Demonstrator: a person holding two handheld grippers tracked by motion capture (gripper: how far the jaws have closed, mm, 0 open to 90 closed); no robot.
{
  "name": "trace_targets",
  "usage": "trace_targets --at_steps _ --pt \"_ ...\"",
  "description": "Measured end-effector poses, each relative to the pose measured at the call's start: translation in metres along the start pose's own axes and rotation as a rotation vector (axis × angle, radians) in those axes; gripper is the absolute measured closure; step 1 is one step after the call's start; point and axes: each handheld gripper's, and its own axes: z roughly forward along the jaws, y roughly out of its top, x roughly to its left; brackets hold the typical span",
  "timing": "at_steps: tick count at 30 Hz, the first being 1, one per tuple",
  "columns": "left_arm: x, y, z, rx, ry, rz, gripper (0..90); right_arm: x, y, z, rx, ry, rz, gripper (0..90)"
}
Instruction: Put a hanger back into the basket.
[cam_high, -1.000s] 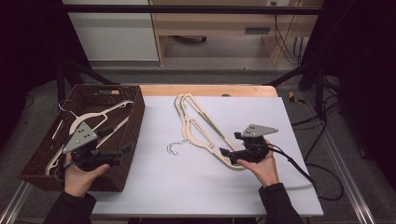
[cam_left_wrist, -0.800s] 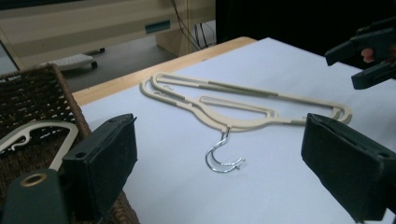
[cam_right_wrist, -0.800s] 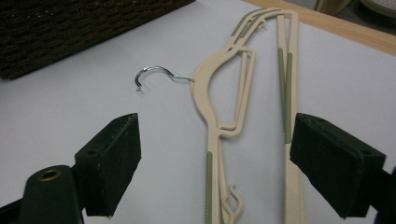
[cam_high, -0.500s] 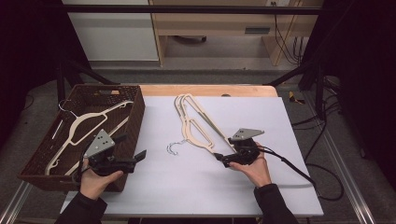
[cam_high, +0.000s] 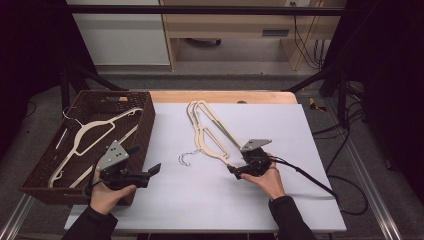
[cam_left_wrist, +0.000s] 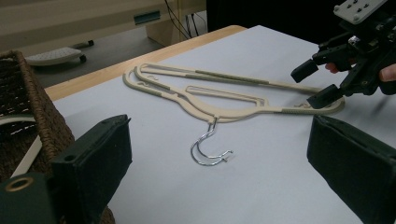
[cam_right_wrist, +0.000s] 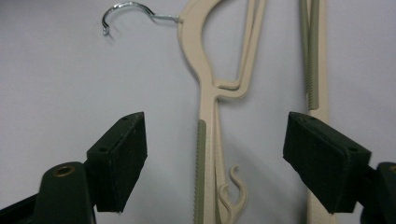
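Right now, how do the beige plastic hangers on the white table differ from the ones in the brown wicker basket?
The beige plastic hangers on the white table lie stacked flat on the open white table, beside the right claw, whose jaws stand open around one end; the pale hangers in the brown wicker basket lie down inside the brown wicker basket, near the open left claw, untouched. Both sets look like the same beige plastic type.

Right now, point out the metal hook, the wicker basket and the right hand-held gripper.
metal hook (cam_left_wrist: 208, 151): left gripper view, on its chrome curve.
wicker basket (cam_high: 145, 122): high view, on its right wall.
right hand-held gripper (cam_high: 234, 170): high view, between its fingertips.
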Motion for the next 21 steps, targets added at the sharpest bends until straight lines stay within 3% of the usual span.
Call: trace_targets --at_steps 6,8,9,12,17,19,21 --pt "0.0 0.0 0.0 -0.001 -0.004 -0.002 6.2 -0.003 -0.004 0.009 0.057 -0.015 -0.011 31.1" --pt "0.0 -0.001 0.0 0.0 -0.004 -0.001 6.2 -0.004 -0.005 0.011 0.074 -0.016 0.019 36.6" --pt "0.0 -0.001 0.0 0.006 -0.004 0.003 6.2 -0.007 -0.006 0.012 0.076 -0.008 -0.006 38.2" --pt "0.0 -0.001 0.001 0.007 -0.002 0.001 6.3 -0.006 -0.007 0.015 0.105 -0.013 0.004 45.9" --pt "-0.001 -0.001 0.001 0.007 0.002 0.008 6.6 -0.007 -0.008 0.019 0.125 0.004 -0.017 56.2" --pt "-0.002 0.0 0.001 0.005 0.001 0.009 6.7 -0.007 -0.008 0.019 0.128 0.004 -0.002 63.2" --pt "-0.002 0.0 0.001 0.005 0.003 0.009 6.7 -0.007 -0.007 0.019 0.13 0.011 -0.003 64.6"
